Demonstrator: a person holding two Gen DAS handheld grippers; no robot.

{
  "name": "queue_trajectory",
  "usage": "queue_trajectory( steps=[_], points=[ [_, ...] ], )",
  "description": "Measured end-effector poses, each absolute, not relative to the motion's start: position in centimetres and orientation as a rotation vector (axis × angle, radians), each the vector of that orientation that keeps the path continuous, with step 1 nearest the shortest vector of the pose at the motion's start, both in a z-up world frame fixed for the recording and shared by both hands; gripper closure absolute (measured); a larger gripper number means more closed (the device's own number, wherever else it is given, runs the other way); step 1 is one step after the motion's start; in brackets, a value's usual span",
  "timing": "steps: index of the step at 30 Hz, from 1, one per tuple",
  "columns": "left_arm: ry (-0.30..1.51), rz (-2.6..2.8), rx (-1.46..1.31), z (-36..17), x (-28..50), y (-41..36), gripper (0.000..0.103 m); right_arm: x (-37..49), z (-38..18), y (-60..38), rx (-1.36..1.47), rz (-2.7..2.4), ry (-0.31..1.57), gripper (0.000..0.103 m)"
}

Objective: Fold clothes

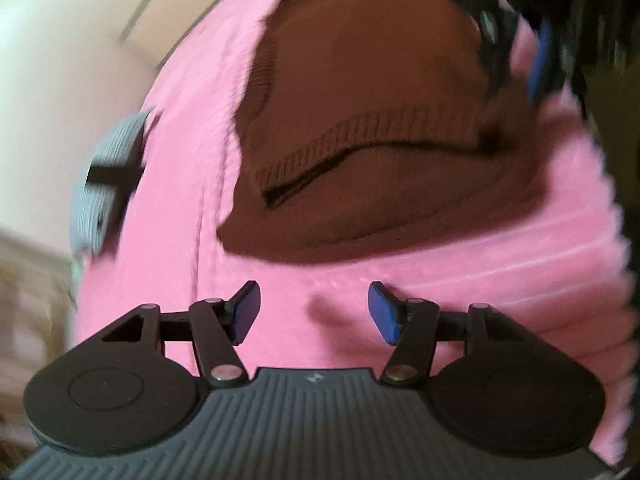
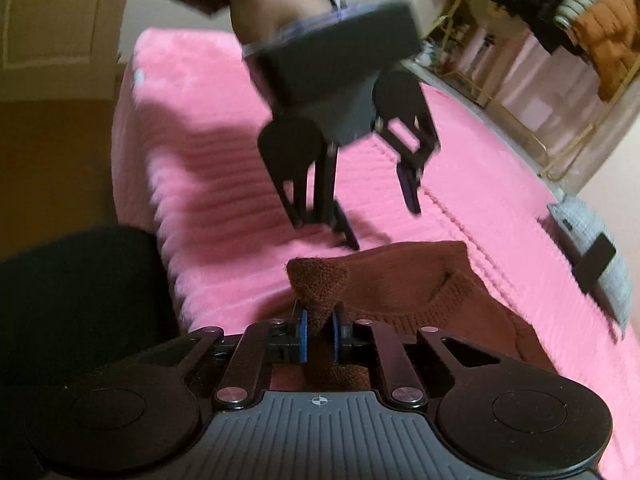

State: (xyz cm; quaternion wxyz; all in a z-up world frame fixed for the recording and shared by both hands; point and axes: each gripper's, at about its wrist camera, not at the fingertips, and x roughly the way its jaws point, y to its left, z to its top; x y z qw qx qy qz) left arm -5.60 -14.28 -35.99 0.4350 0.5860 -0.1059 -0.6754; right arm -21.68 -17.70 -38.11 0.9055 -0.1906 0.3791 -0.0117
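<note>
A brown knitted sweater [image 1: 360, 128] lies on a pink fluffy bed cover [image 1: 180, 160], its ribbed neckline facing me. My left gripper [image 1: 314, 314] is open and empty, hovering above the pink cover just short of the sweater's near edge. It also shows in the right wrist view [image 2: 384, 224], open above the cover beyond the sweater [image 2: 420, 280]. My right gripper [image 2: 319, 338] is shut on a corner of the brown sweater, which sticks up between the blue pads [image 2: 303, 336]. The right gripper [image 1: 516, 36] appears blurred at the far edge of the sweater in the left wrist view.
A grey striped folded item [image 1: 108, 176] with a black band lies at the bed's edge; it also shows in the right wrist view [image 2: 596, 256]. A clothes rack with jackets [image 2: 580, 20] stands beyond the bed. A dark chair [image 2: 80, 300] is beside the bed.
</note>
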Motion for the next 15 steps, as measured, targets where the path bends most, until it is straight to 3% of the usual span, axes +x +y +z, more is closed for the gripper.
queue_trajectory(
  steps=[8,10,12,15],
  points=[
    [-0.637,-1.794,1.576,-38.1,-5.7,-17.1,0.052,-23.1,-35.6,-18.1,-0.256,-0.044,0.729,0.094],
    [-0.622,-1.811,1.588,-38.0,-5.7,-17.8,0.077,-23.6,-35.1,-18.5,-0.228,-0.052,0.707,0.094],
    [-0.607,-1.818,1.608,-37.8,-5.9,-18.6,0.088,-24.2,-34.6,-19.0,-0.195,-0.061,0.681,0.094],
    [-0.568,-1.816,1.623,-36.7,-6.5,-19.7,0.092,-25.6,-33.3,-20.2,-0.133,-0.085,0.624,0.095]
  ],
)
